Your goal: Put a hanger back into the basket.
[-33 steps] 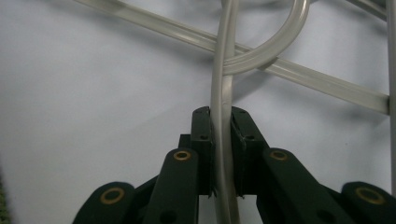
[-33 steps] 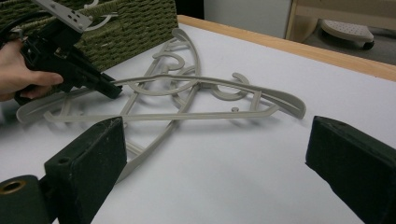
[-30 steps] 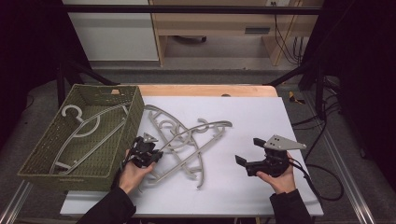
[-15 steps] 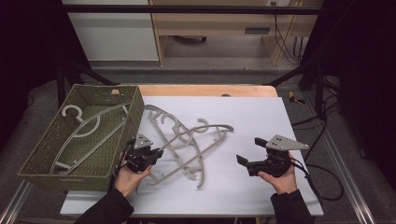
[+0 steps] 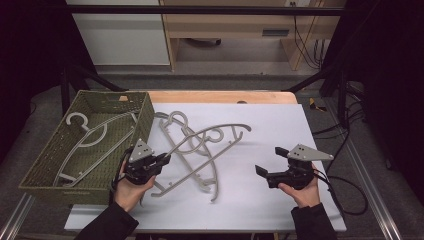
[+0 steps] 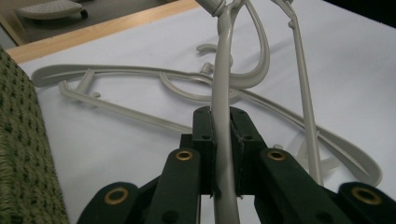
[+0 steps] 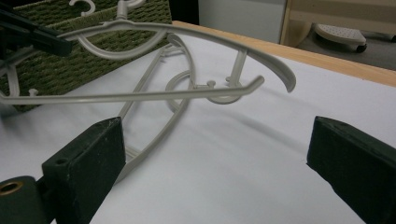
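Clamping grey hanger [image 6: 223, 88] w/ left hand-held gripper [image 6: 222, 140] (lifted)

I'm looking down on the bench [image 5: 280, 150]: white top, with a light wooden edge [image 5: 220, 96] showing along the far side. A dark metal frame bar [image 5: 200, 10] is crossing the top of the high view, and black diagonal struts [image 5: 320, 75] are running down on both sides. Grey floor [image 5: 225, 80] is lying beyond. A white cabinet [image 5: 117, 32] and a pale wooden shelf unit [image 5: 235, 25] are standing at the back. Black cables [image 5: 305, 30] are hanging near the shelf, and more are trailing on the floor at right [image 5: 350, 135]. Both sides are sitting in darkness; light is falling mostly on the bench.
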A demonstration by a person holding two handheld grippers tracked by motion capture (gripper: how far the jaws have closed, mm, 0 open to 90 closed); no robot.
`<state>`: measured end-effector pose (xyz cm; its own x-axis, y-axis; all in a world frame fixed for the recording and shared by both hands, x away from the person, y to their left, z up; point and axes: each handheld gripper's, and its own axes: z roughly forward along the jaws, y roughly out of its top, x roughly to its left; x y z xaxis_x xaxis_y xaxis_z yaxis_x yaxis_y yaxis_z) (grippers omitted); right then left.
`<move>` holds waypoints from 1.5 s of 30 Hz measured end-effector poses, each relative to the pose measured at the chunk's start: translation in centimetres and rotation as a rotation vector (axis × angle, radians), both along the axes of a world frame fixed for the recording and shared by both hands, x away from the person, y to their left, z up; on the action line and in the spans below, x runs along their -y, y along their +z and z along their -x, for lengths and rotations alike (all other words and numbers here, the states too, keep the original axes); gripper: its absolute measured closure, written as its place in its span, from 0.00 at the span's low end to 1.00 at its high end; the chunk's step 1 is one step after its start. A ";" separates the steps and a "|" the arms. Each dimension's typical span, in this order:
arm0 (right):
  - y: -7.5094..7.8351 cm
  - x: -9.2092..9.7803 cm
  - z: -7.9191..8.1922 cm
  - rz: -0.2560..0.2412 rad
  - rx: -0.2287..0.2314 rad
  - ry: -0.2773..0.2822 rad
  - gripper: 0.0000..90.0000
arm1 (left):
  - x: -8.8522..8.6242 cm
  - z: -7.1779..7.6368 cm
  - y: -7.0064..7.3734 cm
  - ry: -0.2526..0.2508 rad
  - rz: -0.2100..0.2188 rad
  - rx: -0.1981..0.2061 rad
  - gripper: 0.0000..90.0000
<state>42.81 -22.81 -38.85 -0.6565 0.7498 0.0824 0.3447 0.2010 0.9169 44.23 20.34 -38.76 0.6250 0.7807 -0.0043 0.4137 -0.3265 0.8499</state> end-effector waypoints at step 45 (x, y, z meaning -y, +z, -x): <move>0.0 0.6 -0.1 -0.012 0.005 -0.065 0.01 | -10.3 -0.8 8.8 0.090 0.073 0.205 0.91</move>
<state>42.93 -23.39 -38.89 -0.6066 0.7901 0.0884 0.3521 0.1673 0.9209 45.07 30.67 -29.93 0.5468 0.8353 0.0571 0.2550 -0.2311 0.9389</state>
